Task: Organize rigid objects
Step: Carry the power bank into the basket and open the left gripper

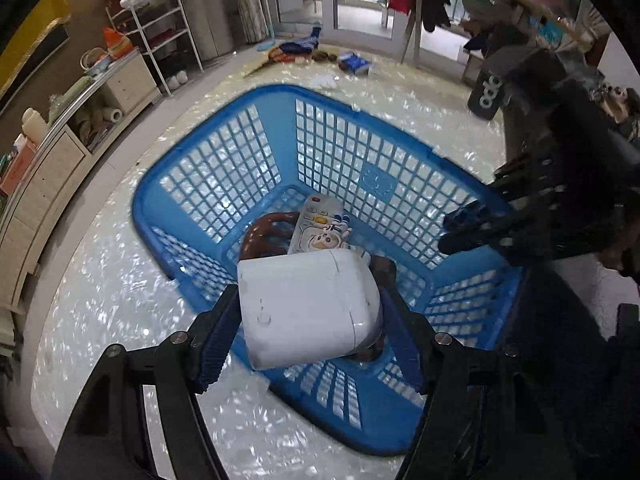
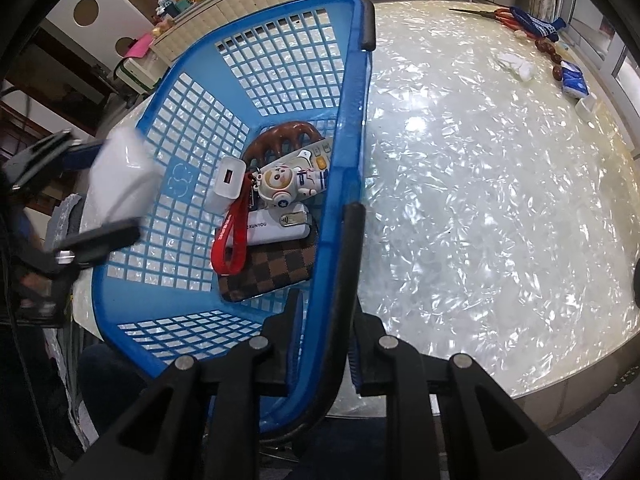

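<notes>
Left wrist view: a white power adapter [image 1: 308, 308] is held between the fingers of the left gripper [image 1: 310, 320], poised above the near wall of the blue basket [image 1: 224, 152]; it is judged rigid, fairly light and smooth-skinned, so its flat sides are best clamped squarely; a remote control [image 1: 316, 220] and astronaut figurine [image 1: 328, 238] are seen lying on the basket floor.

Right wrist view: the right gripper [image 2: 326, 344] is clamped on the basket's near rim, steadying it at the table's [image 2: 480, 200] near edge; a small white charger [image 2: 228, 184], power bank [image 2: 276, 226], red strap [image 2: 230, 240] and checkered wallet [image 2: 268, 276] are already stowed inside.
</notes>
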